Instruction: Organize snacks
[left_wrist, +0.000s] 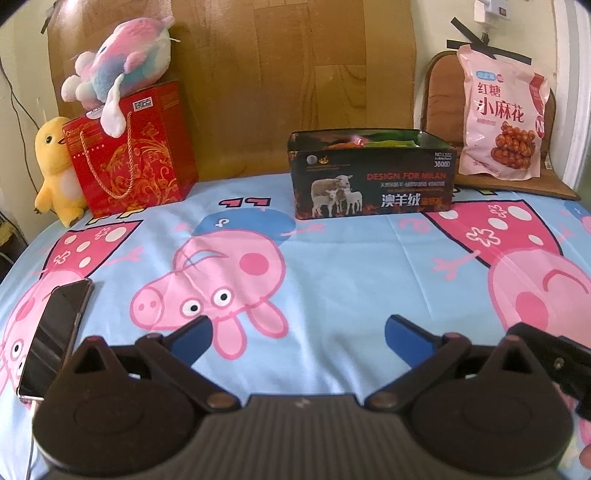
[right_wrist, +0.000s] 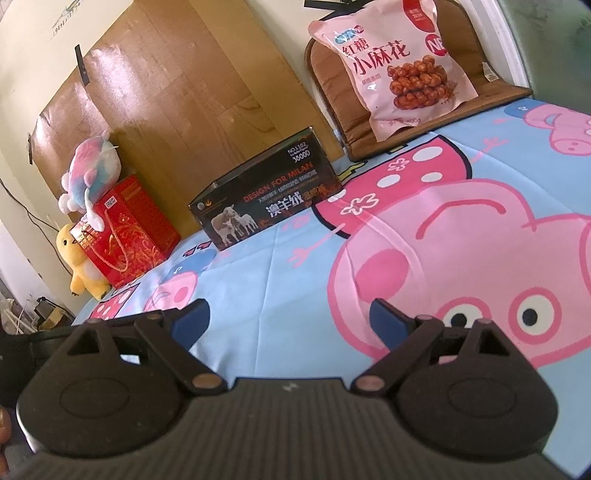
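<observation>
A black open-topped box (left_wrist: 373, 177) printed with sheep stands at the back of the cartoon-pig cloth (left_wrist: 332, 266); orange and green packets show inside it. It also shows in the right wrist view (right_wrist: 266, 195). A pink snack bag (left_wrist: 502, 114) leans on a brown cushion at the back right, and shows in the right wrist view (right_wrist: 402, 66). My left gripper (left_wrist: 297, 334) is open and empty, low over the cloth, well short of the box. My right gripper (right_wrist: 290, 321) is open and empty, also over the cloth.
A red gift bag (left_wrist: 133, 155) stands at the back left with a pastel plush (left_wrist: 118, 70) on top and a yellow chick plush (left_wrist: 55, 166) beside it. A dark phone (left_wrist: 55, 332) lies on the cloth at the left. A wood-pattern board (left_wrist: 236, 74) covers the wall behind.
</observation>
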